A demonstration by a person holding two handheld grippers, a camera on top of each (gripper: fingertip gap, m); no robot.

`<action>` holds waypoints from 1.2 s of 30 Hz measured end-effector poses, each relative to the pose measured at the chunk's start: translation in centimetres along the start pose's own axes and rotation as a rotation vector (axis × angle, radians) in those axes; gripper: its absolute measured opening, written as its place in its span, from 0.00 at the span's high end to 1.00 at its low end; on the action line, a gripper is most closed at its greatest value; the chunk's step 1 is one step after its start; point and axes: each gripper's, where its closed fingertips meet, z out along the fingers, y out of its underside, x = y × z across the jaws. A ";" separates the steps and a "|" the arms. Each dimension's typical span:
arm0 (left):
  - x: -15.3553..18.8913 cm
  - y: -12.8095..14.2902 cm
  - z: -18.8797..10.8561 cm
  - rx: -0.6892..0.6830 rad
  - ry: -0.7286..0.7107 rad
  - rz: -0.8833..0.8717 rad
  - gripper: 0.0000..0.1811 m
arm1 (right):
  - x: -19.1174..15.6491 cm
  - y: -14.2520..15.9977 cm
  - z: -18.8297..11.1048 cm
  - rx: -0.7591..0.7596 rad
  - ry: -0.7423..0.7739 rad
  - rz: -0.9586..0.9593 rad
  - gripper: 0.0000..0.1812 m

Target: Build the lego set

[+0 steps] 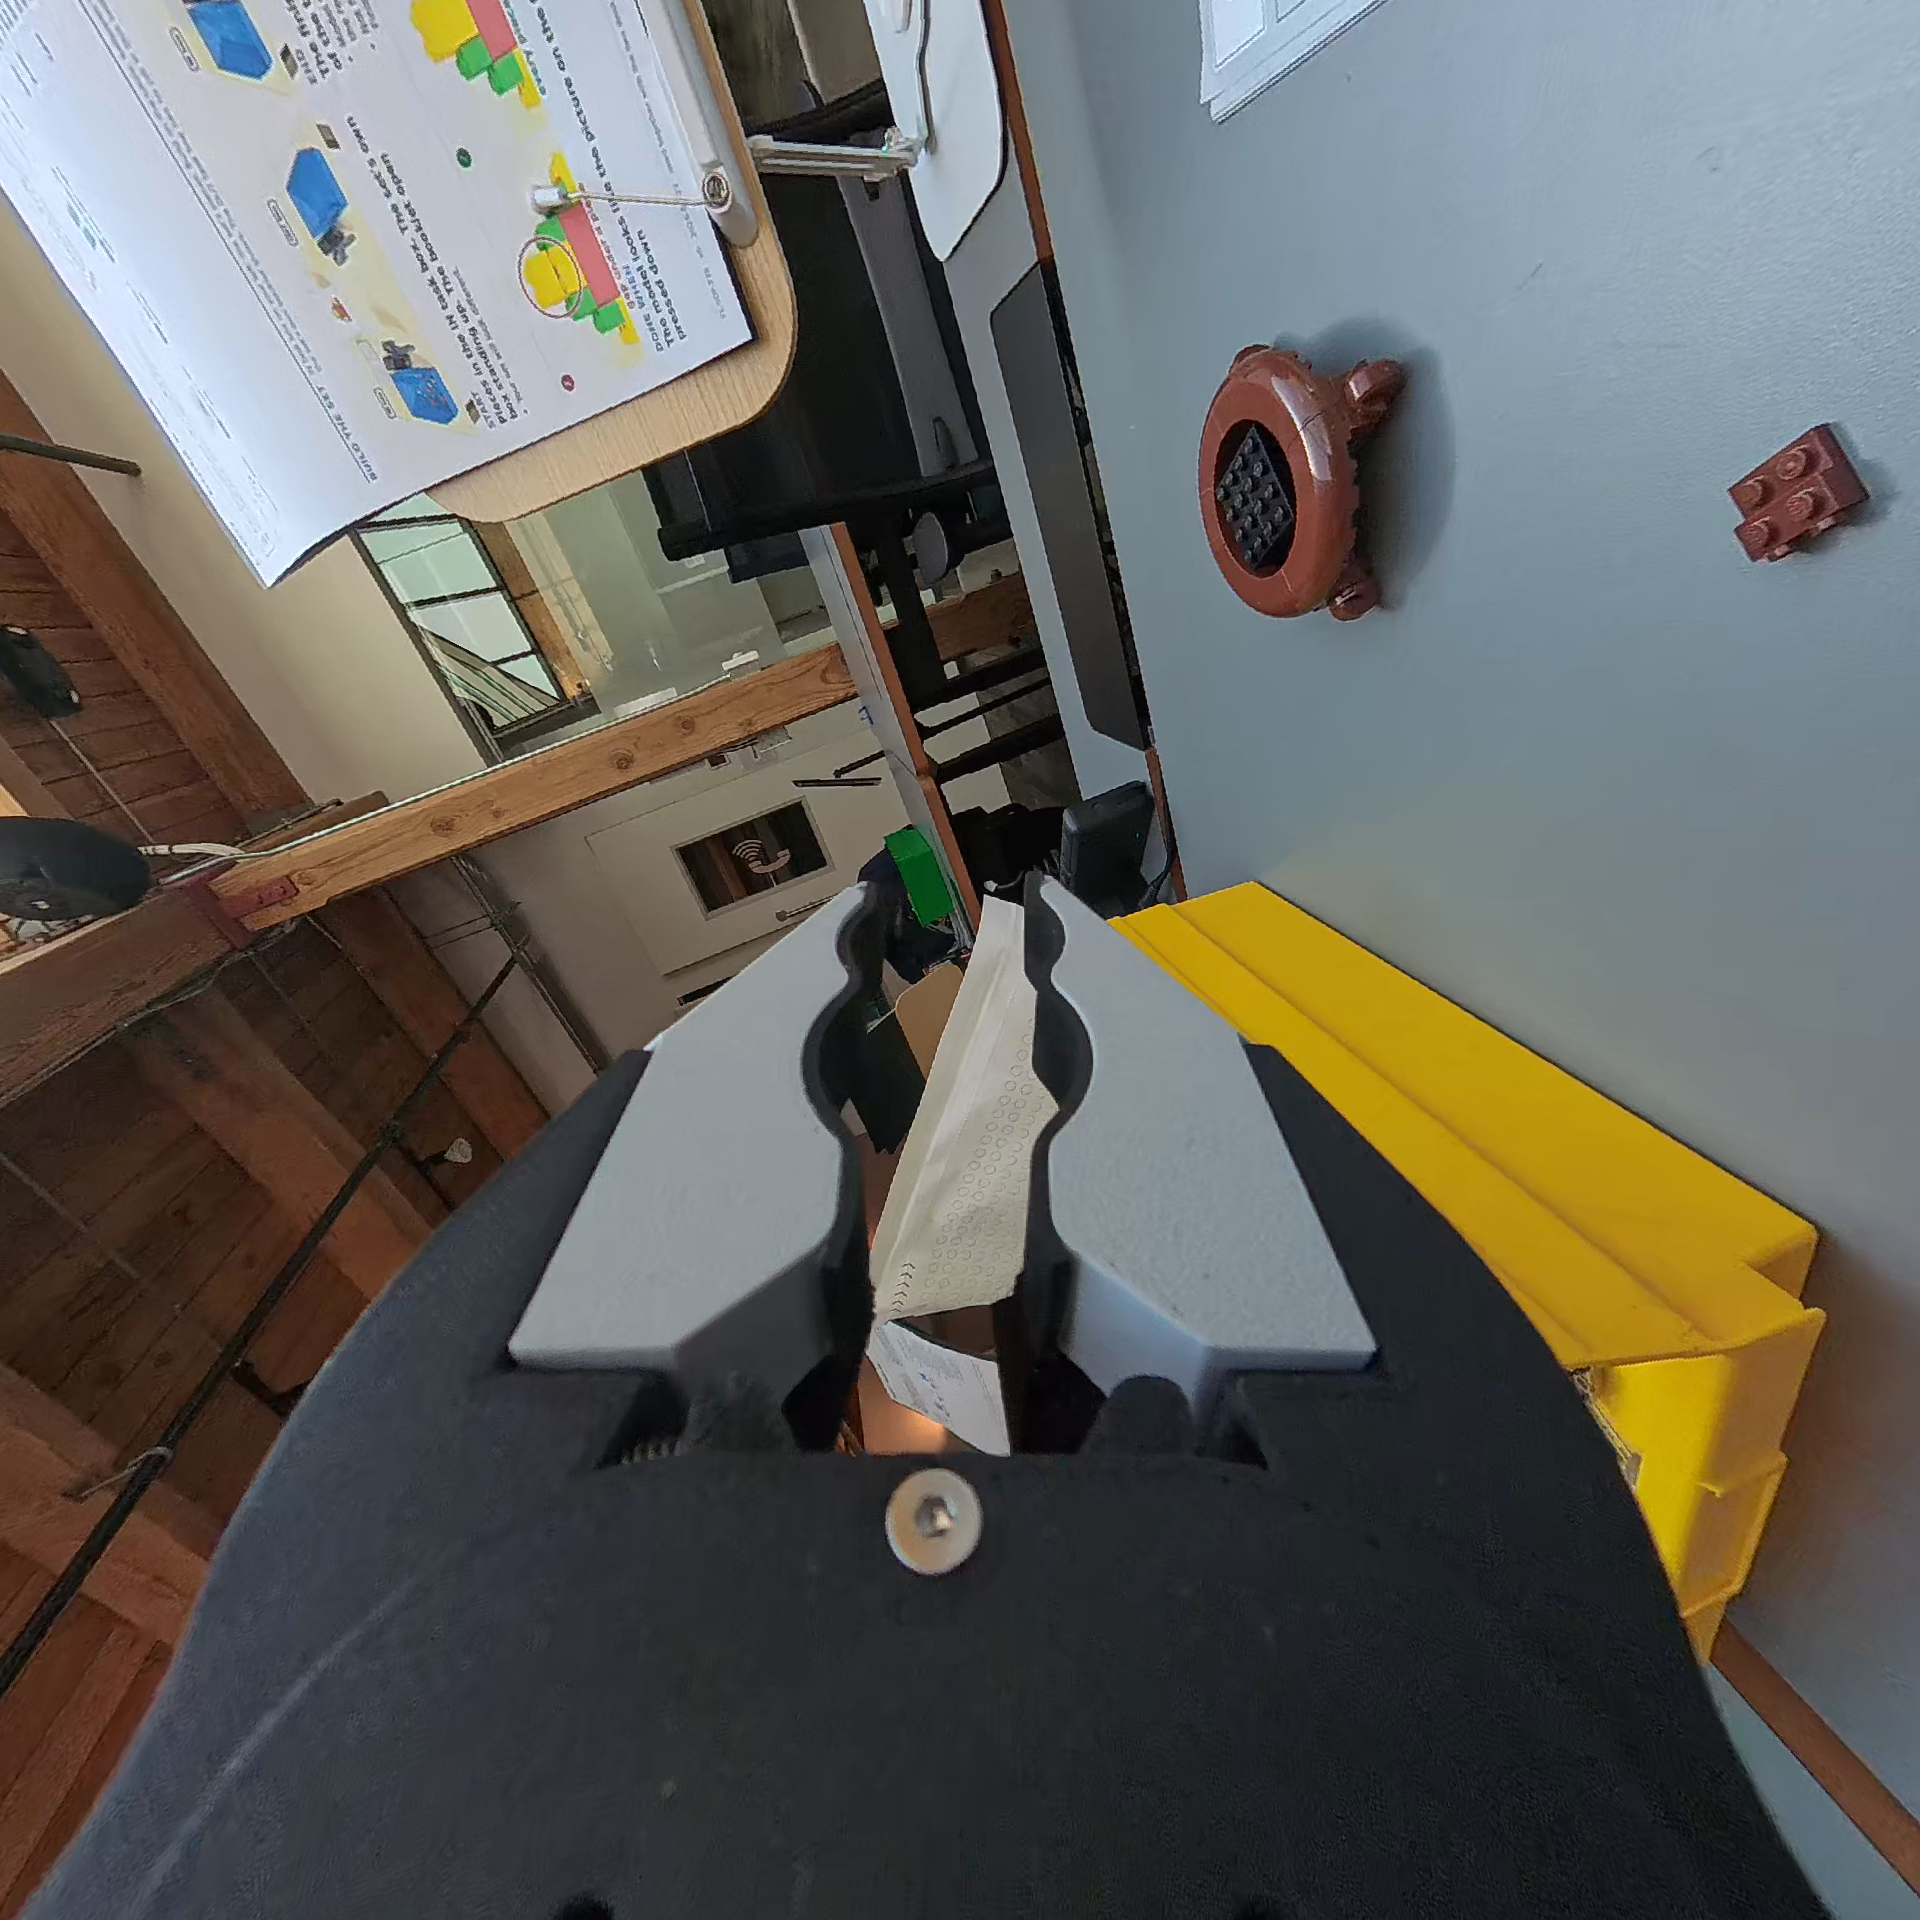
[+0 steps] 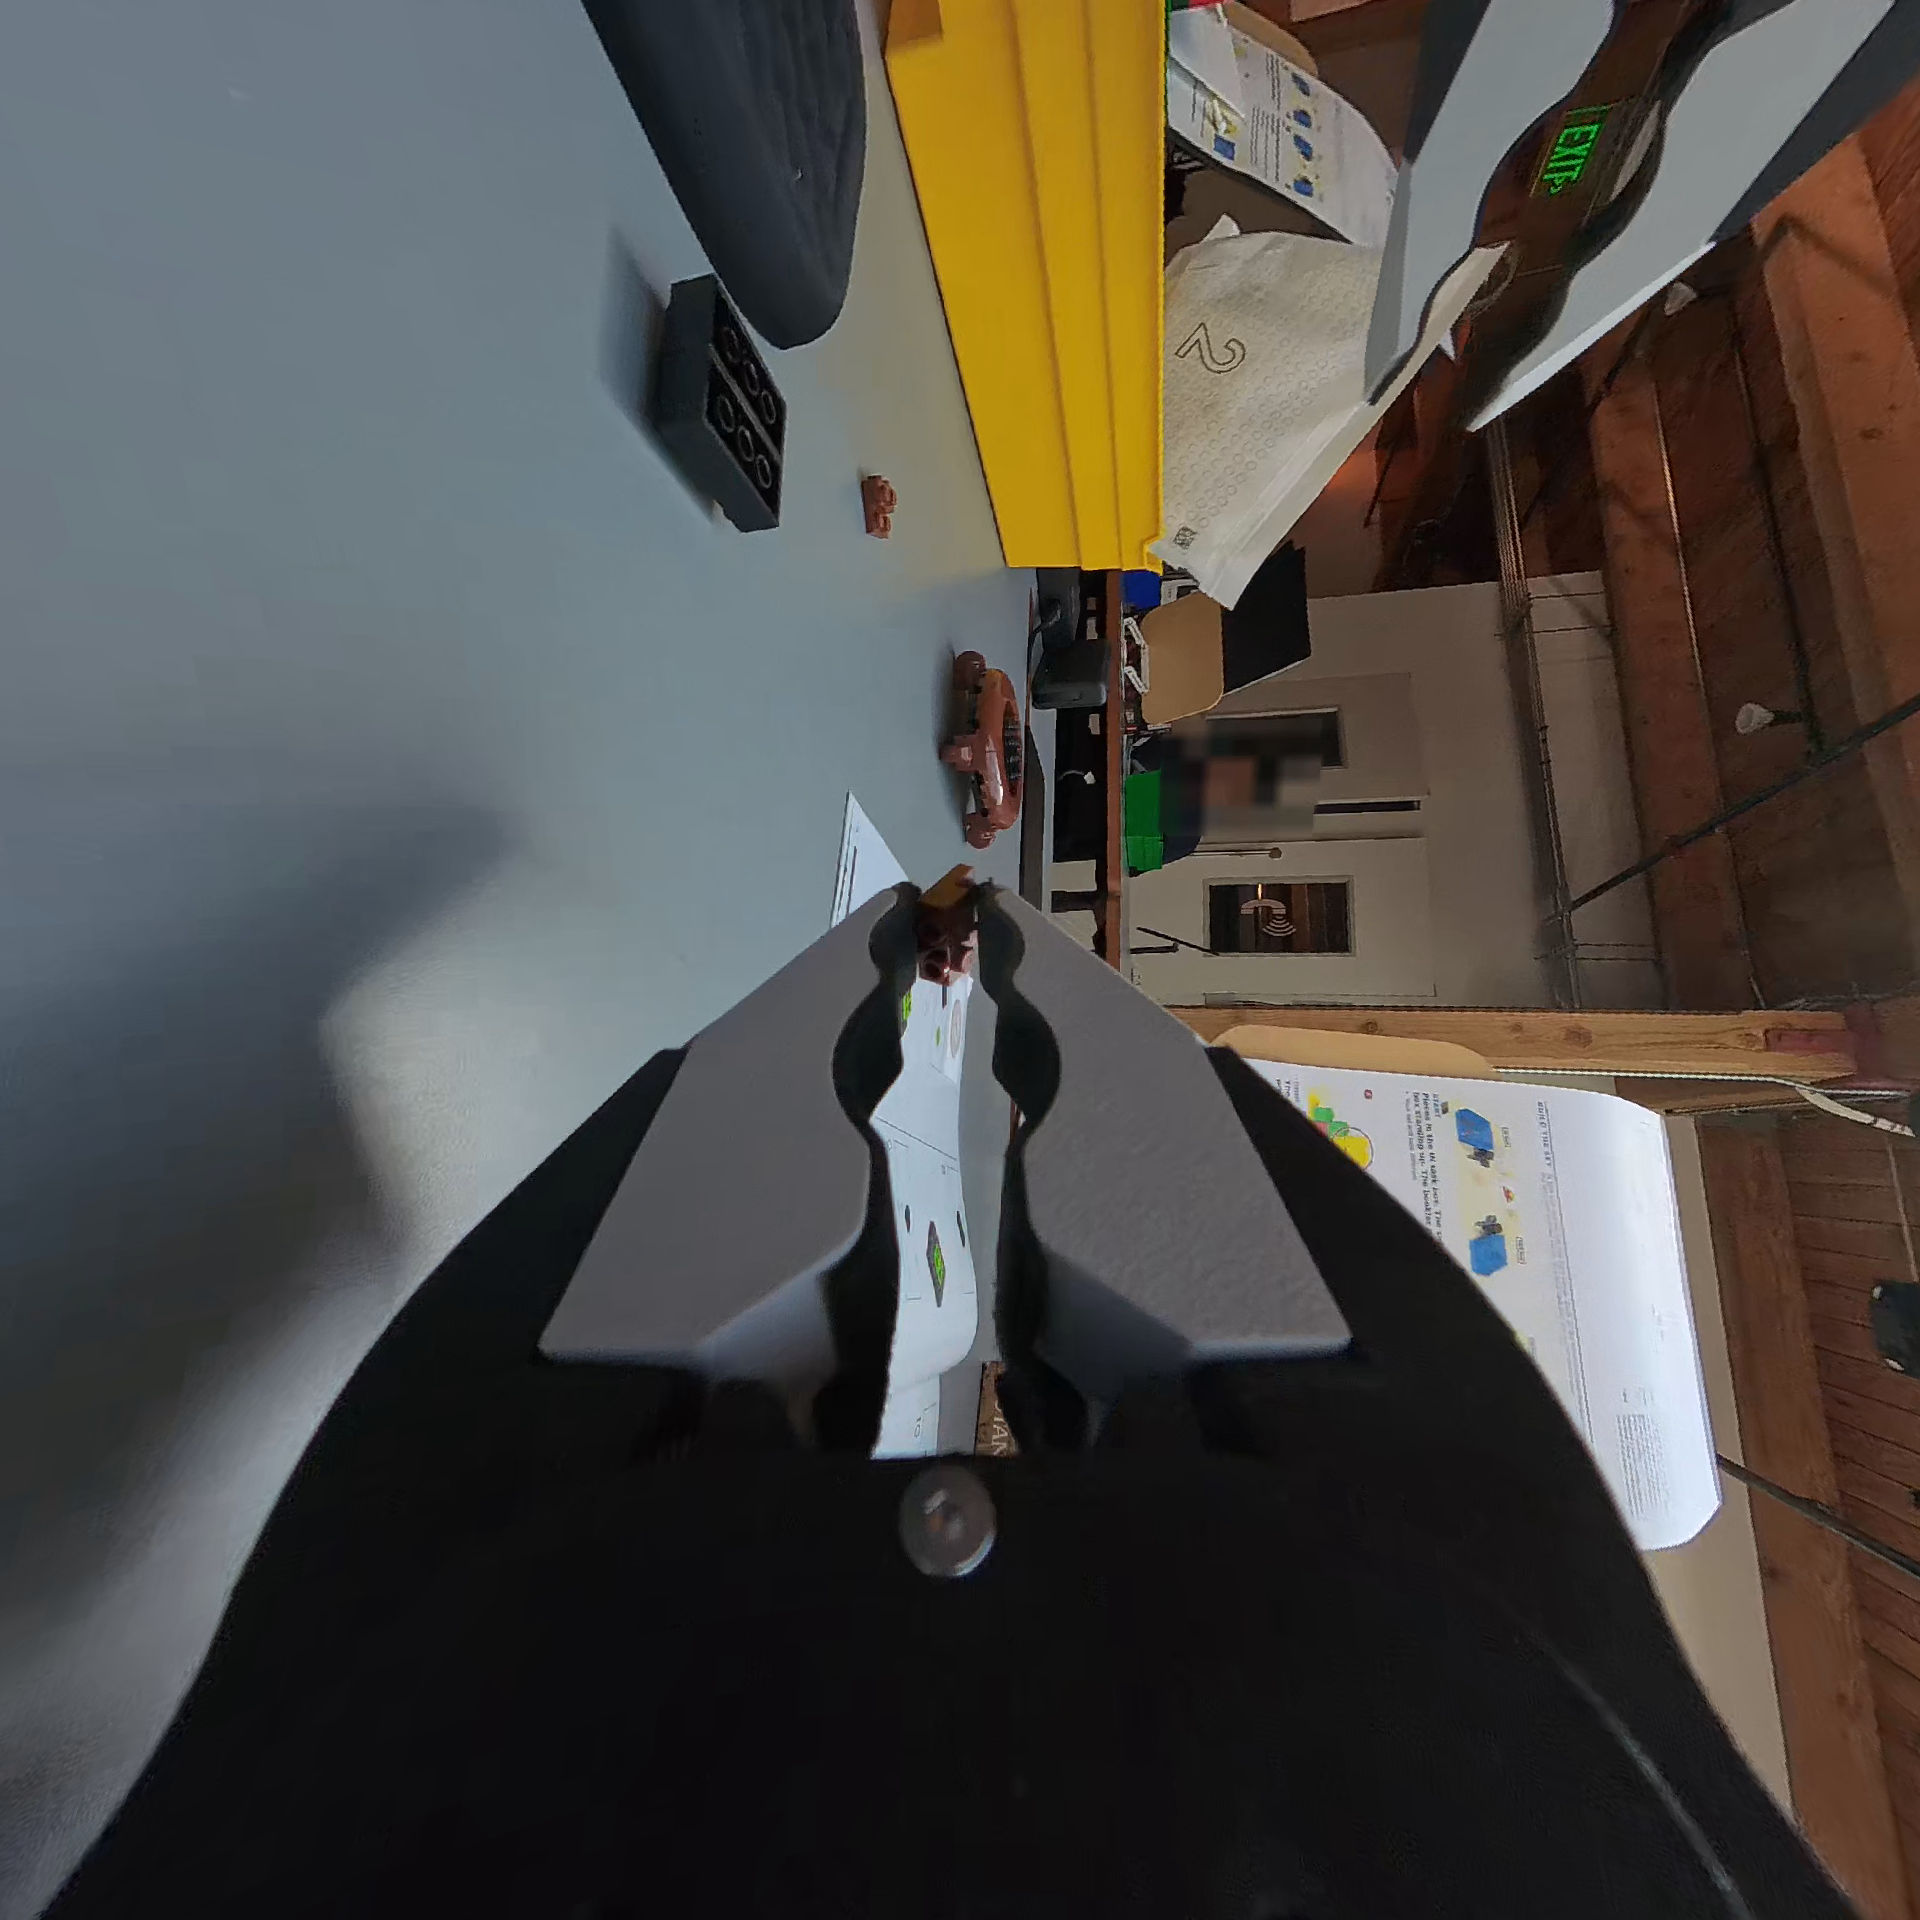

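On my tabletop [image 1: 1558, 727] the ring [image 1: 1283, 483] lies between the bin [image 1: 1455, 1143] and a small plate [image 1: 1797, 494]. A bag [image 1: 966, 1164] sits between my left tongs [image 1: 951, 914]; a small piece [image 2: 945, 935] sits at my right tongs' [image 2: 948, 896] tips.

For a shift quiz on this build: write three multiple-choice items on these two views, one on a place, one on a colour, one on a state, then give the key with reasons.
1. Where does the round brown assembly rest?
A. On the grey table
B. Inside the yellow bin
C. In the left gripper

2. What colour is the studded plate inside that assembly?
A. Yellow
B. Black
C. White

3. What is the right gripper doing?
A. Hanging open and empty
B. Pinching a white bag
C. Pinching a small brown piece at its tips

Key:
1 A: it lies on the grey table, apart from the yellow bin.
2 B: the left wrist view shows black studs in its middle.
3 C: the small brown piece sits between its fingertips, while the white bag is in the left gripper.
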 end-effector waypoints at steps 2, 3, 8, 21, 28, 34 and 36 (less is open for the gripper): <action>-0.1 0.2 -0.1 -0.005 -0.008 0.007 0.86 | -0.5 0.2 0.1 -0.007 -0.012 -0.002 0.95; -0.2 0.3 -0.1 -0.007 -0.013 0.011 0.87 | -0.6 0.3 0.1 -0.012 -0.017 -0.002 0.95; -0.4 0.5 -0.3 -0.010 -0.022 0.021 0.87 | -0.6 0.6 0.2 -0.023 -0.023 0.014 0.95; -0.3 0.2 -0.5 -0.001 -0.013 0.011 0.87 | -0.9 0.7 0.6 -0.029 -0.033 0.023 0.95; 0.2 -0.1 -0.4 0.010 0.007 -0.023 0.87 | -1.3 0.8 0.9 -0.032 -0.053 0.033 0.96; 1.7 -0.9 -0.5 0.030 0.087 -0.106 0.87 | -1.7 1.1 1.2 -0.044 -0.077 0.049 0.95; 3.1 -1.9 -1.0 0.071 0.211 -0.266 0.87 | -1.7 1.2 1.3 -0.053 -0.079 0.052 0.95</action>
